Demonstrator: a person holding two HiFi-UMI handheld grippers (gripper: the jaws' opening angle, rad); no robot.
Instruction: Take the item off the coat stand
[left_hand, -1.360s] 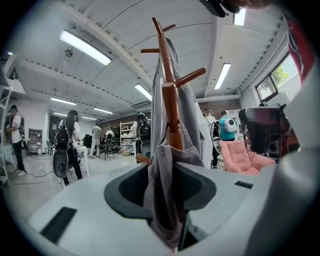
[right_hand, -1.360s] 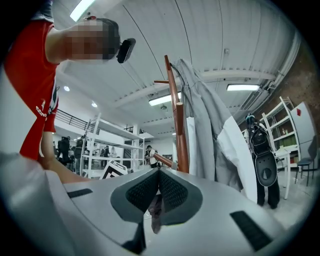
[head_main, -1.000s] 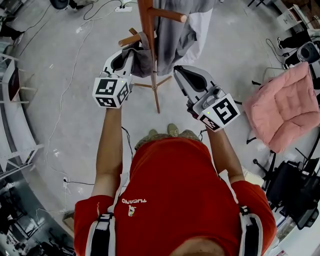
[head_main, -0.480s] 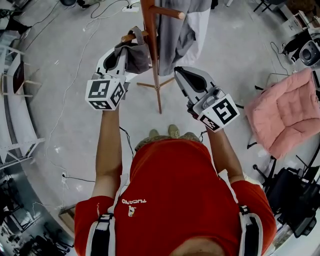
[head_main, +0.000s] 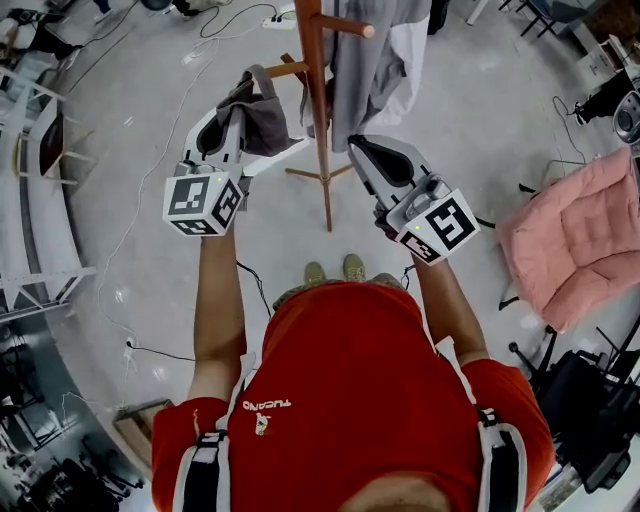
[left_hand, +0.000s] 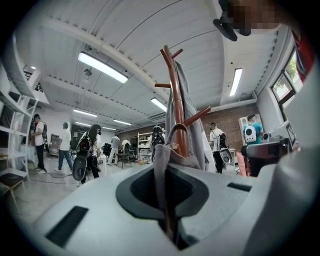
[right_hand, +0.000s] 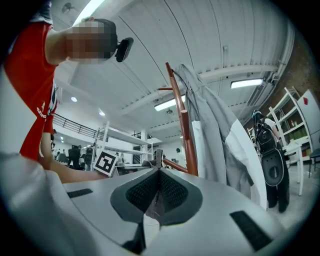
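My left tool (head_main: 237, 118) has a pale grey-white shell with black pads, and its cube carries black-and-white square markers. My right tool (head_main: 360, 148) is coloured the same way. The bag (head_main: 258, 112) is a dull grey with a brownish tinge. The coat stand (head_main: 318, 110) is reddish-brown wood. The garment (head_main: 372, 60) is mid grey with a white panel. My shirt (head_main: 350, 380) is red with small white lettering. The quilted cushion (head_main: 575, 235) is soft pink. The floor (head_main: 150, 100) is light grey.

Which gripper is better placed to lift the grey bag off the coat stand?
Left: the left gripper is clamped on the grey bag; the right gripper is shut, empty, across the stand.
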